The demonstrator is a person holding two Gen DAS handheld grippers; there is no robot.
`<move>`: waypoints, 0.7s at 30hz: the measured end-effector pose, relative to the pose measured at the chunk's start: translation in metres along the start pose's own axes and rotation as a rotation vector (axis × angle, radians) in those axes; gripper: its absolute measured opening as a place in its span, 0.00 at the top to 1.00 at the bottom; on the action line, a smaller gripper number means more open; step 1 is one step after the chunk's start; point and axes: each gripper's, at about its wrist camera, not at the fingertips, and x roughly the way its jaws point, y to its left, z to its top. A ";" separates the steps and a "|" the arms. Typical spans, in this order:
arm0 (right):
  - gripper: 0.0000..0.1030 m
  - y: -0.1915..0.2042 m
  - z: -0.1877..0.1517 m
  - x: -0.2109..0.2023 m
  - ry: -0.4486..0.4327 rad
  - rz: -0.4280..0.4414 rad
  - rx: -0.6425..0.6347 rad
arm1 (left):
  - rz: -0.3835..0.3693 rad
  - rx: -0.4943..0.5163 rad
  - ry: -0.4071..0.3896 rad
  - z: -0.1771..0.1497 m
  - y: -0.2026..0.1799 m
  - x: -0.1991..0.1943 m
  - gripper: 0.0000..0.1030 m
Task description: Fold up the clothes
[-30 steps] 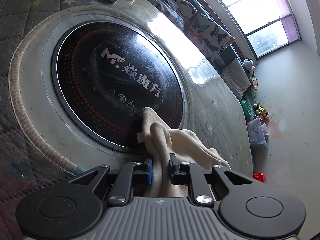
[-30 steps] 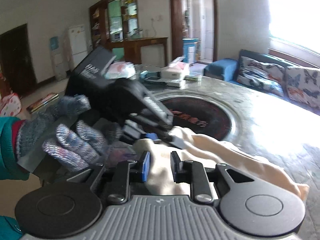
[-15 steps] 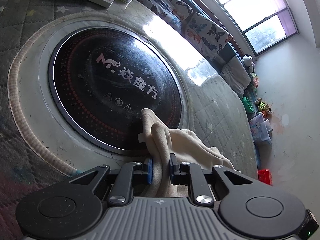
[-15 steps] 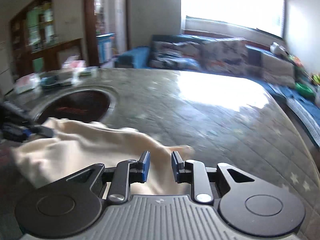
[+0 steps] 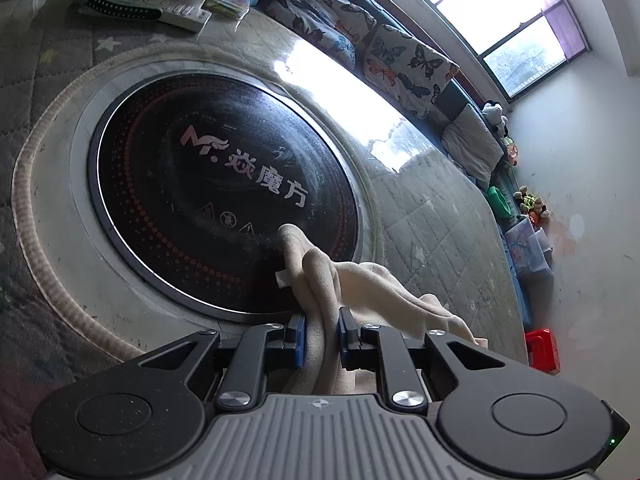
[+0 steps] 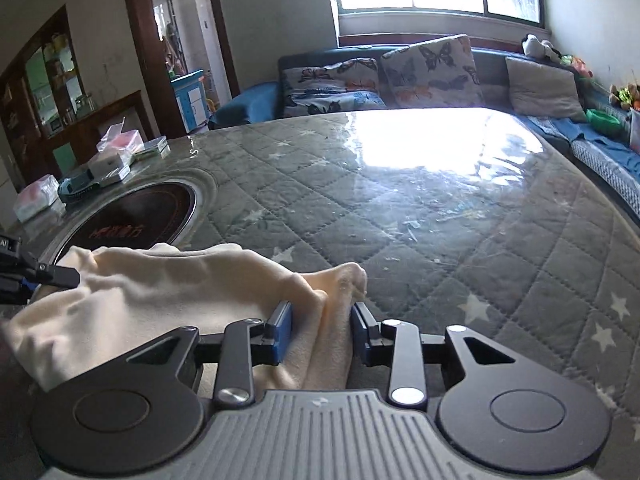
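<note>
— Cream garment (image 5: pixel 360 280), left wrist view: where is it?
— Bunched between the blue pads of the left gripper (image 5: pixel 322 336), which pinches it tight. A fold sticks up just ahead of the fingertips, over the near rim of the round black cooktop (image 5: pixel 208 184) set in the quilted table (image 5: pixel 432 216). Against a second ago, the grip and the cloth's place are unchanged; only the view has rolled slightly.

— And the right wrist view?
— A corner of the same garment (image 6: pixel 168 292) lies between the pads of the right gripper (image 6: pixel 320 332), whose jaws have just been opening; they stand spread, with a gap showing at the right pad. The cloth trails left toward the left gripper's (image 6: pixel 36 276) fingers at the picture's edge. A second ago a gloved hand filled this view; now open table (image 6: pixel 440 220) lies ahead.
</note>
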 end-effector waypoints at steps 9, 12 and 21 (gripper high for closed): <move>0.91 0.002 0.007 -0.021 -0.063 0.001 0.003 | -0.025 0.137 -0.047 0.002 -0.033 -0.010 0.86; 0.91 -0.003 0.012 -0.036 -0.103 -0.019 0.007 | -0.047 0.178 -0.049 0.003 -0.050 -0.008 0.87; 0.91 -0.038 0.029 -0.077 -0.179 -0.137 0.009 | -0.119 0.285 -0.020 -0.002 -0.110 0.019 0.88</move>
